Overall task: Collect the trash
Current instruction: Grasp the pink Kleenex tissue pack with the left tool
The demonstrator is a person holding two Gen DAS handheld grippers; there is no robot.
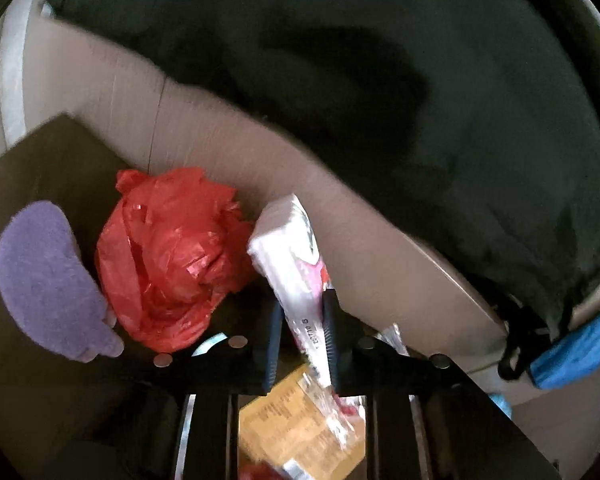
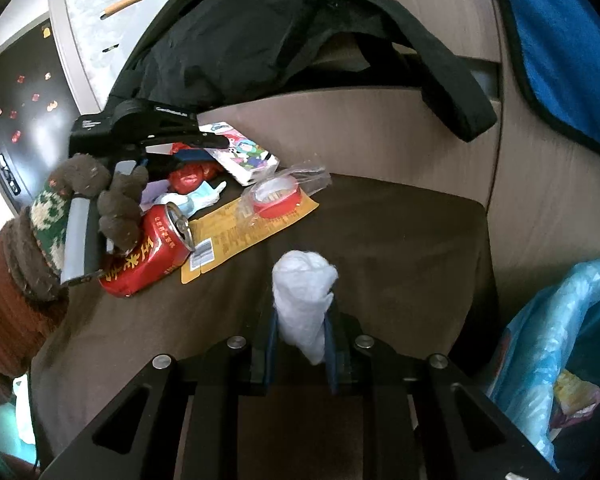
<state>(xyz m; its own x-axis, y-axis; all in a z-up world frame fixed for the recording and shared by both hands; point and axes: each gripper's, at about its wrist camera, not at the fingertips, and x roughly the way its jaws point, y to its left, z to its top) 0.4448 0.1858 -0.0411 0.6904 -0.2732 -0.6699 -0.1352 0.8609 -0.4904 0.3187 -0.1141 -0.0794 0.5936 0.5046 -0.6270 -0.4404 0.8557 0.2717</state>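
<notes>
Gripping tissue pack (image 1: pixel 290 256), white wad (image 2: pixel 303 300).

A white packet (image 1: pixel 296 264) is showing small printed digits near its lower end, too blurred to read surely. A red can (image 2: pixel 152 252) is carrying yellow Chinese characters down its side. Fine print on a yellow card (image 2: pixel 236 236) is staying illegible.
</notes>
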